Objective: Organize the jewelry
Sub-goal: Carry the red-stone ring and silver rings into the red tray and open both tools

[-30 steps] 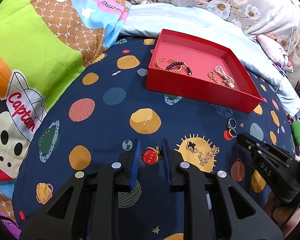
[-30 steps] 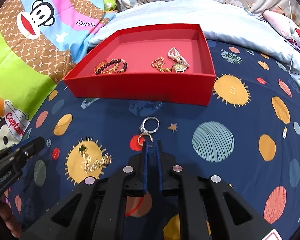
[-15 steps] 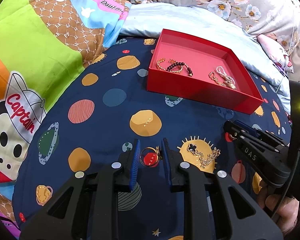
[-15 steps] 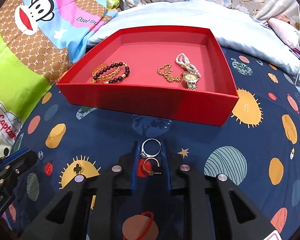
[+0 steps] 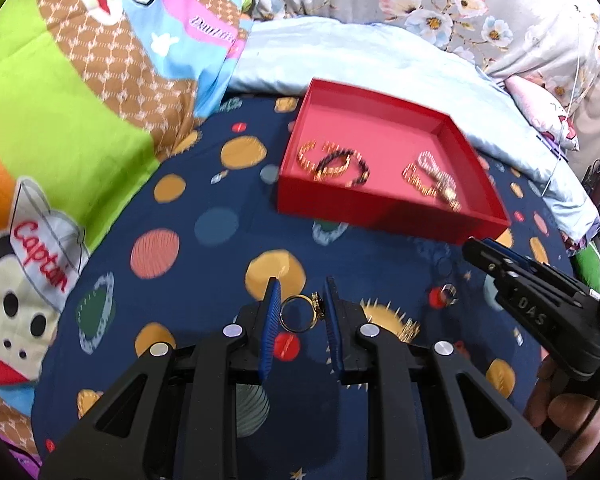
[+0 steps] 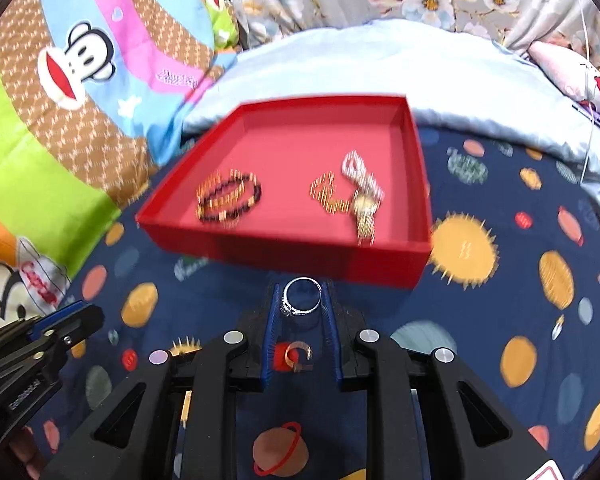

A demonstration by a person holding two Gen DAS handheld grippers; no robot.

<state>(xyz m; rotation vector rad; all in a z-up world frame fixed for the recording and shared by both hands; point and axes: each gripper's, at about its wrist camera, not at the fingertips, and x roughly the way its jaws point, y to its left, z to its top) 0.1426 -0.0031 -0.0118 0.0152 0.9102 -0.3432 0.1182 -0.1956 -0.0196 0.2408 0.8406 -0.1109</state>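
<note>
My left gripper (image 5: 300,300) is shut on a gold ring (image 5: 300,315), held just above the navy planet-print sheet. My right gripper (image 6: 302,300) is shut on a silver ring (image 6: 302,301), raised near the front wall of the red tray (image 6: 300,256). A small gold ring (image 6: 299,356) lies on the sheet under the right jaws. The tray (image 5: 380,216) holds a dark bead bracelet (image 6: 228,200), gold chains and a pearl strand (image 6: 358,176). Each gripper shows in the other's view: the right gripper (image 5: 480,250) and the left gripper (image 6: 88,316).
A gold necklace (image 5: 408,330) lies on a yellow sun print, half hidden by my left gripper. A bright cartoon quilt (image 5: 80,120) rises on the left. A pale blue cover (image 5: 360,56) and floral fabric lie behind the tray. A hand (image 5: 568,420) holds the right gripper.
The right gripper spread around the two rings, took the silver one and rose toward the tray, leaving the small gold ring behind. The left gripper lifted its gold ring off the red dot.
</note>
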